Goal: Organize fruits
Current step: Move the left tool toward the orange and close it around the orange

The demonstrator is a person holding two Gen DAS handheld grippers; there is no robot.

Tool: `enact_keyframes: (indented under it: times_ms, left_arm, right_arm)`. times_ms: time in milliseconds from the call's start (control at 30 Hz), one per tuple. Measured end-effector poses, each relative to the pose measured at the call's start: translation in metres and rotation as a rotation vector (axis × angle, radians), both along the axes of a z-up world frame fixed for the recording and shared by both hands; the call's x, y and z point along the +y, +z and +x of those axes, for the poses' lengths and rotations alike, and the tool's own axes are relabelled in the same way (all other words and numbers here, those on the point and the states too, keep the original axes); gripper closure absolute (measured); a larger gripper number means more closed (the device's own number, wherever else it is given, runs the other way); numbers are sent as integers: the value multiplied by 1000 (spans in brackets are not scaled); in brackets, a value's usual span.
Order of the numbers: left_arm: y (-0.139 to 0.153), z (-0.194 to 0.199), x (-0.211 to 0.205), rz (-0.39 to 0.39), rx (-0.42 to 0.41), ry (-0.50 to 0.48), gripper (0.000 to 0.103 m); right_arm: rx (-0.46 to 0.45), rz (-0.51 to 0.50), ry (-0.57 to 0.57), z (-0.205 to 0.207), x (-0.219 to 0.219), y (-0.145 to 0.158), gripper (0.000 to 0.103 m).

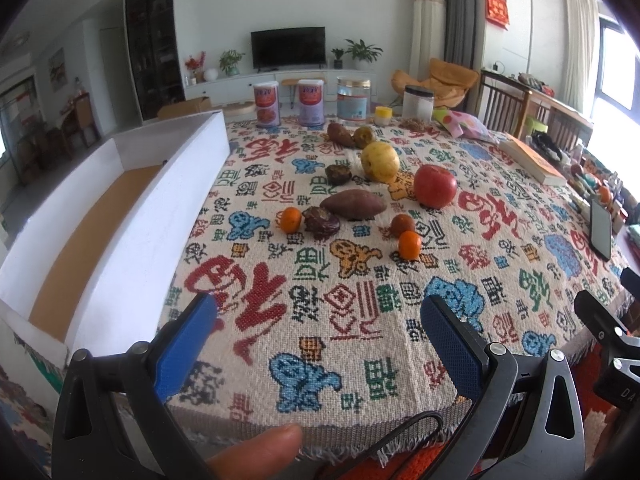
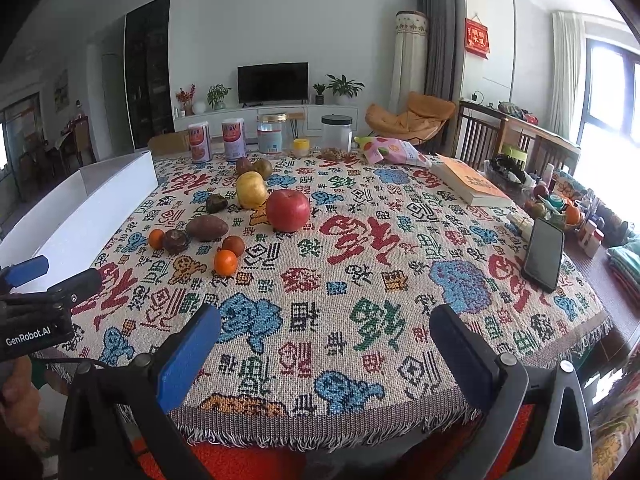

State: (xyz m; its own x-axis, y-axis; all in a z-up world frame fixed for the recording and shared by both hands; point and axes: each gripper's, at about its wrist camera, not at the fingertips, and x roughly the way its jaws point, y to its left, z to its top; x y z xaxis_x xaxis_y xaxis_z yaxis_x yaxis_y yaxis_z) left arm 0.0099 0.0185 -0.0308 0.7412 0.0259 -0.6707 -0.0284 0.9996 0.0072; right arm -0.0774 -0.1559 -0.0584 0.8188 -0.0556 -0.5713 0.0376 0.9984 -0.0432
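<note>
A cluster of produce lies mid-table on the patterned cloth: a red apple (image 1: pixel 435 186) (image 2: pixel 287 210), a yellow pear (image 1: pixel 380 161) (image 2: pixel 251 189), a sweet potato (image 1: pixel 353 205) (image 2: pixel 207 227), two small oranges (image 1: pixel 290 219) (image 1: pixel 410 245) and several dark fruits (image 1: pixel 321 222). A long white box (image 1: pixel 132 216) (image 2: pixel 88 208) with a brown floor stands open at the table's left. My left gripper (image 1: pixel 320 312) is open and empty above the near table edge. My right gripper (image 2: pixel 326 322) is open and empty, to the right of the left one.
Cans and jars (image 1: pixel 308 102) line the far edge, with a snack bag (image 2: pixel 394 152). A book (image 2: pixel 472 186) and a black phone (image 2: pixel 545 254) lie at the right. Clutter crowds the far right edge (image 2: pixel 560 204).
</note>
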Motion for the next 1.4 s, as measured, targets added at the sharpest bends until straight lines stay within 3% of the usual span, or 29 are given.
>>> enact_keyframes:
  times_ms: [333,533,667,833,1400]
  left_arm:
    - [-54,59,5,14,142,50,1]
    - [-84,87,2,25,245,65,1]
    - [-97,92,0,24,290,72,0]
    - [-98,92,4,-24,285,94,0]
    - [-98,97,5,-48,339,133,0]
  right_arm:
    - [23,-52,43,42,1,-10,0]
    - [118,-106,115,87,9,-42,0]
    - [142,-57,97,97,2,-66,0]
    - [163,-35,99,94,-5,-87,0]
    - [220,8,69,104,-19,-108,0]
